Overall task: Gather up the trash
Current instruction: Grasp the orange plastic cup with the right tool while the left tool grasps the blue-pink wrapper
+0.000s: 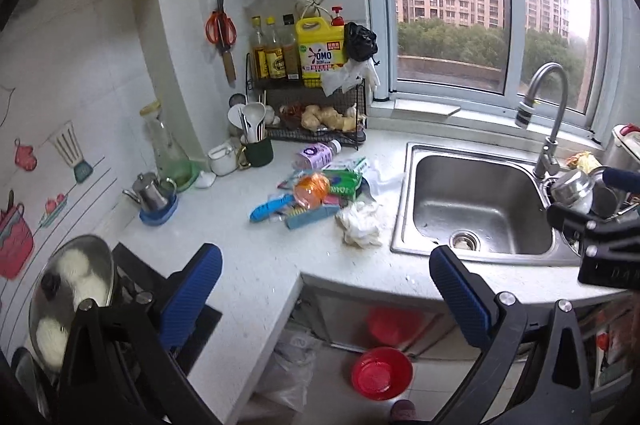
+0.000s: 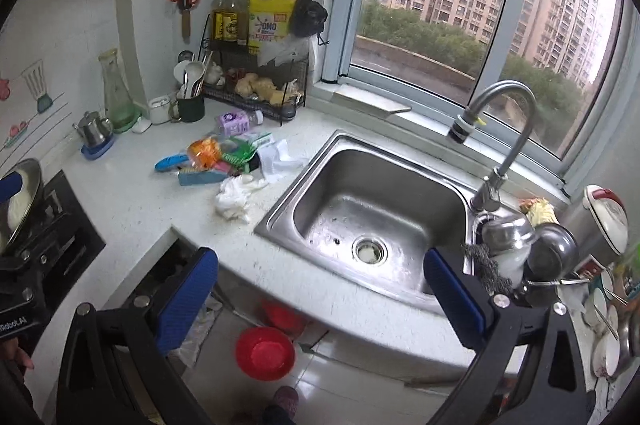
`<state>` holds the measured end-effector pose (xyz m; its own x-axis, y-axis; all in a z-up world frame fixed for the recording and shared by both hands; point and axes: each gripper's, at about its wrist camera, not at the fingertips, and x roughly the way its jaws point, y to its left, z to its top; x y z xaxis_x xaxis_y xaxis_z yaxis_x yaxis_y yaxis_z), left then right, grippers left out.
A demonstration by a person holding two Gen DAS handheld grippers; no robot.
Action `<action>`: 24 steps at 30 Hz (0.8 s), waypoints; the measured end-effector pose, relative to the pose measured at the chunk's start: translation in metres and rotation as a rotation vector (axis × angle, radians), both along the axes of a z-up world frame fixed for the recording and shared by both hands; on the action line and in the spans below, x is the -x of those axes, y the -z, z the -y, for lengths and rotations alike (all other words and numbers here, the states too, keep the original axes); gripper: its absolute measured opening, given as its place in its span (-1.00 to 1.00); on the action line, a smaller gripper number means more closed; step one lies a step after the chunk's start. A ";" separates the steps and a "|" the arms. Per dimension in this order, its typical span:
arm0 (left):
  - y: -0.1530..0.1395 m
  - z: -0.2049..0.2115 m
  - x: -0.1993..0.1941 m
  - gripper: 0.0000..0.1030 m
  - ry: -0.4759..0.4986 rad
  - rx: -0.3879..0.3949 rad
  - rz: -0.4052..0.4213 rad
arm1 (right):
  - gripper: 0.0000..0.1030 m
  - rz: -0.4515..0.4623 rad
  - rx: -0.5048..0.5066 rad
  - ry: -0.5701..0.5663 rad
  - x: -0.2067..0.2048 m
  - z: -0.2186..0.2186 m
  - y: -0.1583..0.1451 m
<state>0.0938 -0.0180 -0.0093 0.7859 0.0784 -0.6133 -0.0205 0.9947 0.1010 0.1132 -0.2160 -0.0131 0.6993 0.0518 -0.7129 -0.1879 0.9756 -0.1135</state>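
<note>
Both my grippers, the left gripper point(image 1: 326, 289) and the right gripper point(image 2: 320, 291), are wide open and hold nothing, and the crumpled tissue point(image 1: 360, 223) lies just left of the sink point(image 1: 404, 209), straight ahead and nearer my left one.

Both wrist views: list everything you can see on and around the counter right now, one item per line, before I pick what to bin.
crumpled tissue: one, white, counter beside the sink
wrapper pile: several, orange, green, blue, mid-counter
plastic bottle: one, purple label, lying behind the pile
sink: one, steel, empty basin
faucet: one, silver, behind the sink
wire rack: one, black, holding ginger below and bottles above
detergent jug: one, yellow, on the rack
scissors: one, orange handles, on the wall
utensil cup: one, dark green, by the rack
small steel pot: one, on a blue base
red basin: one, on the floor
left tongs: blue pads, open, empty
right tongs: blue pads, open, empty
</note>
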 end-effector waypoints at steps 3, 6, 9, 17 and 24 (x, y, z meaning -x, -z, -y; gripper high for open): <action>0.003 -0.004 -0.031 1.00 -0.022 -0.017 -0.035 | 0.99 -0.016 -0.050 -0.033 -0.026 0.004 0.001; 0.005 -0.011 -0.052 1.00 -0.059 -0.021 -0.063 | 0.99 -0.019 -0.071 -0.071 -0.050 0.002 0.003; 0.009 -0.021 -0.075 1.00 -0.097 -0.041 -0.111 | 0.99 -0.028 -0.052 -0.102 -0.075 -0.009 0.007; 0.026 -0.073 -0.130 1.00 -0.107 0.048 -0.251 | 0.99 -0.109 -0.075 -0.331 -0.131 -0.056 0.025; 0.061 -0.122 -0.185 1.00 -0.041 0.097 -0.316 | 0.99 -0.211 -0.080 -0.487 -0.184 -0.124 0.063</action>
<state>0.2793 0.1036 -0.0707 0.5526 0.0358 -0.8327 -0.0439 0.9989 0.0138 0.2972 -0.0924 -0.0757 0.4224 0.3945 -0.8160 -0.6317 0.7738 0.0471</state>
